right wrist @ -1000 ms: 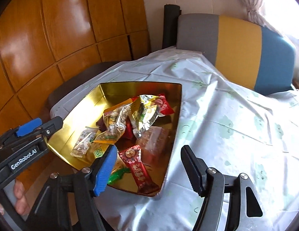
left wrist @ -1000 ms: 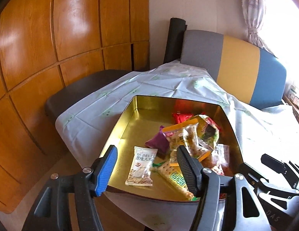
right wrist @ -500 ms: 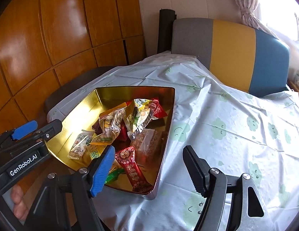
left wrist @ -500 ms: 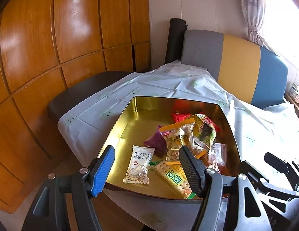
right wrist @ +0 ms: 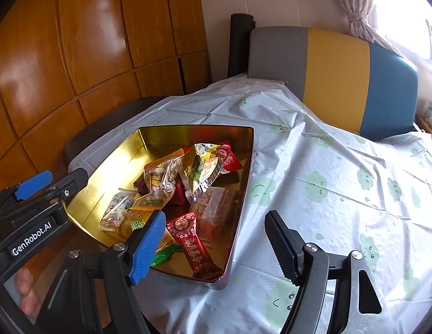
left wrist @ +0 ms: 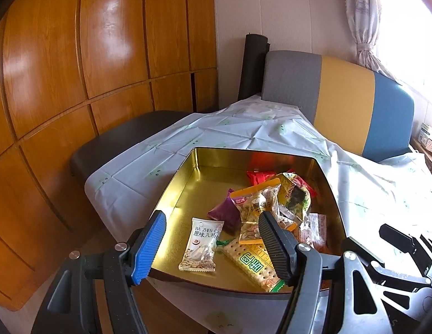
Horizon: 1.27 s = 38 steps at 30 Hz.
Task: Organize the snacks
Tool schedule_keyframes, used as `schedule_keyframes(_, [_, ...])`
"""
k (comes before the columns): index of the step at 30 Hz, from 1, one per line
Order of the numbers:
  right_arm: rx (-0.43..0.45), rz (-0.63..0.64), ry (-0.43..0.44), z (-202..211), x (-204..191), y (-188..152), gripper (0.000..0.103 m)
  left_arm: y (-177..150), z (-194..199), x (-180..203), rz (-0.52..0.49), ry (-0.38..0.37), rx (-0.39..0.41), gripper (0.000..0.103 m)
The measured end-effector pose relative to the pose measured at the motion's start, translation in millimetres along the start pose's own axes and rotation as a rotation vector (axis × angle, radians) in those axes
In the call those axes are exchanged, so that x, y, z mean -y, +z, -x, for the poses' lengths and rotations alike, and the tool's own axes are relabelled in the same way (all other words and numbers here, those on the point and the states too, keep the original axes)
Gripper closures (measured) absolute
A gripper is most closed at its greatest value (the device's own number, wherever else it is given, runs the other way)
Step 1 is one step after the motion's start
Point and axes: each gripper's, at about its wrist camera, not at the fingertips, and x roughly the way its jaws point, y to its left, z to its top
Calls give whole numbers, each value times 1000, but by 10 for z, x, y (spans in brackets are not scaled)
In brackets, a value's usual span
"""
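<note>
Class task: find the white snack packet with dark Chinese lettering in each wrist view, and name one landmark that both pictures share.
Left wrist: white packet lies lower centre, on the tin floor between the open gripper's fingers.
Right wrist: white packet lies left of centre, near the tin's left wall.
Shared landmark: the gold tin.

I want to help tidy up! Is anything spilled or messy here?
Nothing has spilled: every snack sits inside the gold tin. The snacks just lie jumbled in a heap toward one side, some on top of others. A white packet lies apart from it. The tablecloth is creased but bare.
</note>
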Motion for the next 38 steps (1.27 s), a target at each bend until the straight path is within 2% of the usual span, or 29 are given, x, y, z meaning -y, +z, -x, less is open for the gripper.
schedule_keyframes(30, [-2, 14, 1, -11, -22, -25, 27, 8, -9, 3, -12, -13, -14, 33])
schedule_keyframes(34, [-3, 11, 0, -16, 4, -28, 27, 8, 1, -14, 2, -20, 2, 41])
schedule_keyframes(38, [6, -16, -14, 7, 176, 25, 27, 19, -17, -27, -3, -25, 5, 41])
